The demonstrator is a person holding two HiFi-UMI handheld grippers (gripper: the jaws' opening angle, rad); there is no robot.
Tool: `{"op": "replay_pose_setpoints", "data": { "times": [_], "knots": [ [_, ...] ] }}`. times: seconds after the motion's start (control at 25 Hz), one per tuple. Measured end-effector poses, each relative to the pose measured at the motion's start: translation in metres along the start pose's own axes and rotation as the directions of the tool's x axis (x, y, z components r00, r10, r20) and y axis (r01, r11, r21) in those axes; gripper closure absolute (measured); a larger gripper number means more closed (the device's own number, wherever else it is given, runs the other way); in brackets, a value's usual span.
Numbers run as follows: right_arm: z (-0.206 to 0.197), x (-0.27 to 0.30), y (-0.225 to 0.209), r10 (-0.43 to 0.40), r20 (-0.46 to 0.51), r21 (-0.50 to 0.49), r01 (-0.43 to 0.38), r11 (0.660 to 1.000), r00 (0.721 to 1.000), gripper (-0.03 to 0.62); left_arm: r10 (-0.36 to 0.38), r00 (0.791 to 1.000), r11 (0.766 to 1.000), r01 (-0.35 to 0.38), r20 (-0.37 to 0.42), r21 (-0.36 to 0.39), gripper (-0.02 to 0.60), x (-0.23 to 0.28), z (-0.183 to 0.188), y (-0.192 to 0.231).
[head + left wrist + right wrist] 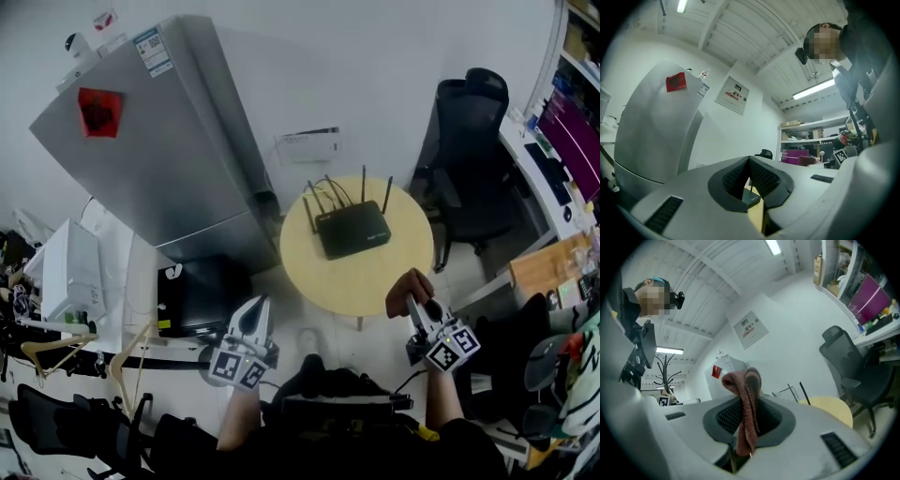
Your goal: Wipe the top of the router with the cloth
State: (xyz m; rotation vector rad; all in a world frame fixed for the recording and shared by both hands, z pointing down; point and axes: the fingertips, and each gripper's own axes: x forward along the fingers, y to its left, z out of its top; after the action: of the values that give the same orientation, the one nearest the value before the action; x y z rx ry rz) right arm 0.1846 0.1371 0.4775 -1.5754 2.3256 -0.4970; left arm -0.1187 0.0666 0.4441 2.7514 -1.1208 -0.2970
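Two grippers are nearest to us, one in each hand, and both are held low in front of the body, on our side of the table. On our left, the left gripper [255, 309] points forward with its jaws closed tip to tip, and in the left gripper view [750, 161] we see nothing pinched between the dark pads; only a strip of yellow table top shows through the narrow gap under the tips. On our right, the right gripper [422, 307] is clenched on the cloth [410, 289], a reddish-brown piece that is folded over the tips of the jaws. In the right gripper view [747, 427] the cloth [746, 404] stands up between the pads and hangs down again on the near side. From the head view, the cloth is at the near right edge of the round yellow table [366, 281], well apart from the router [352, 232]. The router is black and lies flat on the far half of the table top, with its thin antennas [364, 183] standing along the far side. Nothing touches its top. Further away, left of the table, stands a grey refrigerator [159, 141] with a red sticker on it. Right of the table, a black office chair [469, 131] stands near the white wall
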Motion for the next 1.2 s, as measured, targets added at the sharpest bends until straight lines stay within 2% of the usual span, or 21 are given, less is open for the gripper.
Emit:
{"op": "replay_pose_setpoints", "data": {
  "times": [0.32, 0.6, 0.8, 0.92, 1.08, 1.2],
  "knots": [
    [0.014, 0.091, -0.016, -0.03, -0.036, -0.067, 0.027, 0.997, 0.999, 0.534, -0.051, 0.998, 0.999, 0.052, 0.024, -0.011, 0.588, 0.068, 0.001, 0.064],
    [-0.003, 0.183, -0.018, -0.036, -0.123, -0.134, 0.02, 0.991, 0.992, 0.534, -0.117, 0.993, 0.993, 0.117, 0.004, -0.01, 0.586, 0.113, 0.011, 0.115],
    [-0.018, 0.239, -0.006, 0.025, -0.16, -0.151, -0.049, 0.987, 0.987, 0.534, -0.121, 0.993, 0.993, 0.12, -0.014, -0.014, 0.588, 0.133, 0.007, 0.136],
    [-0.019, 0.262, -0.006, 0.068, -0.208, -0.199, -0.111, 0.974, 0.976, 0.534, -0.105, 0.994, 0.994, 0.105, -0.029, 0.009, 0.586, 0.146, 0.007, 0.139],
    [-0.01, 0.286, -0.017, 0.117, -0.308, -0.285, -0.209, 0.935, 0.944, 0.534, -0.063, 0.998, 0.997, 0.063, -0.008, 0.037, 0.587, 0.163, 0.013, 0.135],
    [-0.018, 0.301, -0.033, 0.137, -0.399, -0.259, -0.255, 0.932, 0.907, 0.534, -0.016, 1.0, 0.999, 0.015, 0.021, 0.045, 0.587, 0.165, 0.019, 0.131]
  ]
}}
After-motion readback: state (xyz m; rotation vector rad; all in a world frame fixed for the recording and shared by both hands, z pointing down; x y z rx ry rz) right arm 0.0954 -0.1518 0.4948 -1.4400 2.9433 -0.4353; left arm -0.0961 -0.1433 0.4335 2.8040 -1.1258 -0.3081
